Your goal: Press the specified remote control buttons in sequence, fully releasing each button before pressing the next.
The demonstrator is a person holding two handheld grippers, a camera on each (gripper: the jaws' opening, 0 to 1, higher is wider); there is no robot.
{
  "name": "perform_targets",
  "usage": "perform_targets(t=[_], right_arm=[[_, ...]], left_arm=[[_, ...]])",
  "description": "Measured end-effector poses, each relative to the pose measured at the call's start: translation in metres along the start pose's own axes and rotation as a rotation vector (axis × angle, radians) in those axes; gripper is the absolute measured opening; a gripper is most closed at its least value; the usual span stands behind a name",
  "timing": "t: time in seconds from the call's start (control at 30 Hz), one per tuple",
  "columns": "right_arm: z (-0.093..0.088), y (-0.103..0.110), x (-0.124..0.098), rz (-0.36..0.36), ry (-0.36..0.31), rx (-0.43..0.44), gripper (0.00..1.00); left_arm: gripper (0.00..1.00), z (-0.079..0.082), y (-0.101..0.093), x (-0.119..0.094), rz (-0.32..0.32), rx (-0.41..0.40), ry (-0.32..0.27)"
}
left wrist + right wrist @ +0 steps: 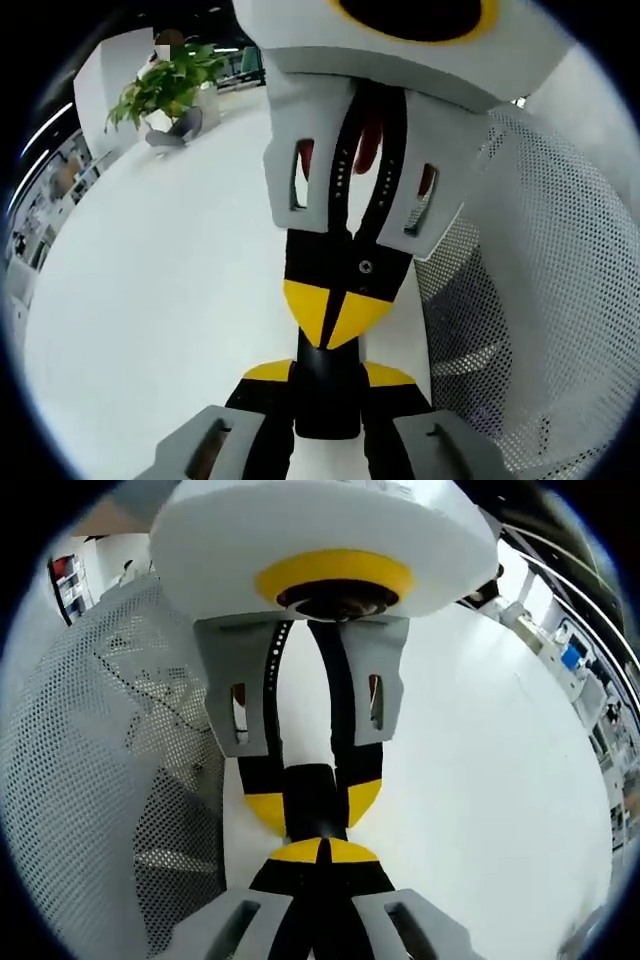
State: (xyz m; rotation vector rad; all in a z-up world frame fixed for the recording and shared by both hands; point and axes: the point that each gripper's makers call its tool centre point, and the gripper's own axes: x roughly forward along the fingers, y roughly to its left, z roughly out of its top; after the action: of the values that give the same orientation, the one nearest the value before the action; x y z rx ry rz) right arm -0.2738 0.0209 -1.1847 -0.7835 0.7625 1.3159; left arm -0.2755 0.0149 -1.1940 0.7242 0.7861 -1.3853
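The left gripper (325, 372) pinches the black remote control (325, 400) and should hold steady. The right gripper (335, 318), jaws pressed together, should push squarely, then lift fully clear.

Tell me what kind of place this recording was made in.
Probably an open-plan office or lab. A large white table takes up most of the scene, with a potted green plant at its far end, a white perforated mesh chair back beside it, and shelves or workstations in the background.
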Motion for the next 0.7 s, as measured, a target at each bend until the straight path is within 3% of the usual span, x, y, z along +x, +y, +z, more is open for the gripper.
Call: perform_targets(t=[0.4,0.5,0.53,0.7], right_arm=[[0.001,-0.002,-0.001,0.023,-0.032,0.063,0.0],[0.002,0.0,-0.001,0.048,-0.046,0.0,0.0],[0.001,0.002,-0.003,0.056,-0.047,0.015,0.0],[-0.012,0.0,-0.016,0.067,-0.033,0.093,0.19]], left_arm=[[0.24,-0.001,0.001,-0.001,-0.005,0.002,0.014],[0.24,-0.001,0.001,-0.001,-0.001,-0.005,0.014],[0.24,-0.001,0.001,-0.001,0.001,-0.005,0.014],[0.24,-0.002,0.001,-0.002,0.003,-0.015,0.001]])
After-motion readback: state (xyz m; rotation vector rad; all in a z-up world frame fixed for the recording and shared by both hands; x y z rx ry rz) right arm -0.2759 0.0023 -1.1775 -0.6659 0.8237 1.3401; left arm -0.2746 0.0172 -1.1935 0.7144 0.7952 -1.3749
